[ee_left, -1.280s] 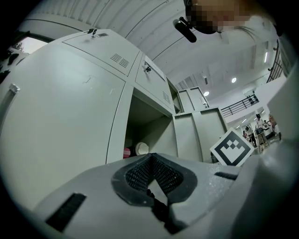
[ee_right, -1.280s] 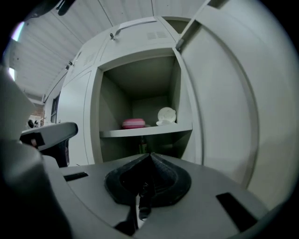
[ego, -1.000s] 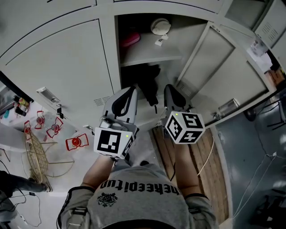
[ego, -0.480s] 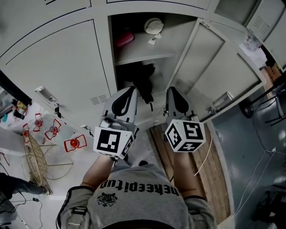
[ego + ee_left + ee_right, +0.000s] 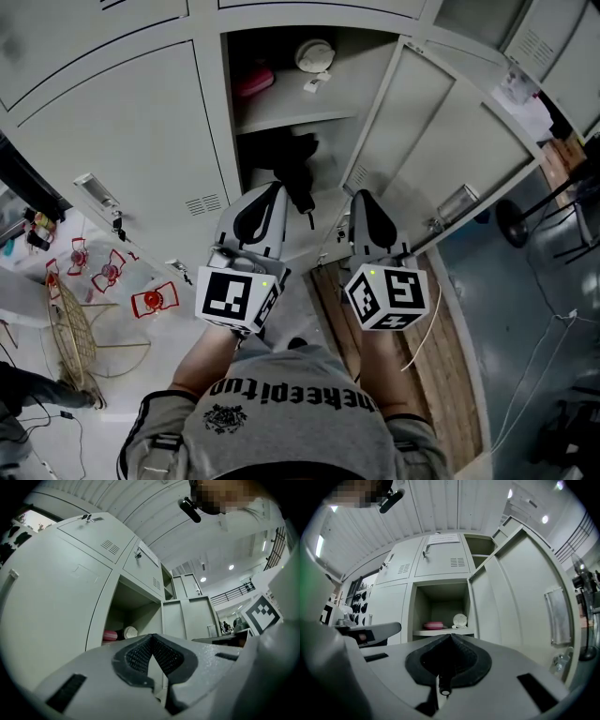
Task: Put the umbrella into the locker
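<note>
The only lettering I can half read is on the person's shirt (image 5: 291, 398), at 6 o'clock in the head view. A bold line of letters there looks roughly like "nheeoitun", but I can't vouch for each letter. Just under it, toward 7 o'clock, sits a small dark emblem (image 5: 225, 417), too fine to make out.

The left marker cube (image 5: 234, 300) and right marker cube (image 5: 389, 295) carry black-and-white square patterns, not words or numbers.

In the right gripper view, a printed sheet (image 5: 443, 538) is stuck on an upper locker door at 12 o'clock. Its print is too small to read. The same goes for the papers (image 5: 518, 86) on a locker at 2 o'clock in the head view.
</note>
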The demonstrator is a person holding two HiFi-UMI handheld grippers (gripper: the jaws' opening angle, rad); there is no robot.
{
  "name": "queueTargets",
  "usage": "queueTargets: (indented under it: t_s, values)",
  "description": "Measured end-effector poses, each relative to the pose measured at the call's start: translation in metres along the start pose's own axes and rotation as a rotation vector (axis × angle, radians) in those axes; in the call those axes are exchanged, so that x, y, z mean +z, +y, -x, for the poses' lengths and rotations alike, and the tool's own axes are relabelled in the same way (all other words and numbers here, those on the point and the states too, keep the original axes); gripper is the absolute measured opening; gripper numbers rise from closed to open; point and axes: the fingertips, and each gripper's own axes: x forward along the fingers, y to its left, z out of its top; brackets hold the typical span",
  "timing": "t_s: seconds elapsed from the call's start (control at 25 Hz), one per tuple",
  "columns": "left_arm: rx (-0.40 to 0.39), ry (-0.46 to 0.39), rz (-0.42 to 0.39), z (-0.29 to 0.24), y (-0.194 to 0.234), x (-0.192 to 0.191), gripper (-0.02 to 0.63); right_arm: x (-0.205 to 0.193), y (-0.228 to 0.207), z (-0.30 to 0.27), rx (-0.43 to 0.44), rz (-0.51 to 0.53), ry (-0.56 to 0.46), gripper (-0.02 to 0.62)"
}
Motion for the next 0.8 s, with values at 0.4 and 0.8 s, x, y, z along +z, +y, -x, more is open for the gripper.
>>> queueTargets:
  t_s: [0.4, 0.8]
  values:
    - [-0.003, -0.008, 0.009, 0.005, -0.014, 0.002, 0.005, 0.006, -0.004, 0.021, -0.016, -0.004, -0.025, 0.002]
    - [-0.004, -0.01, 0.013, 0.009, -0.022, 0.003, 0.005, 0.007, -0.005, 0.033, -0.019, -0.005, -0.026, 0.002]
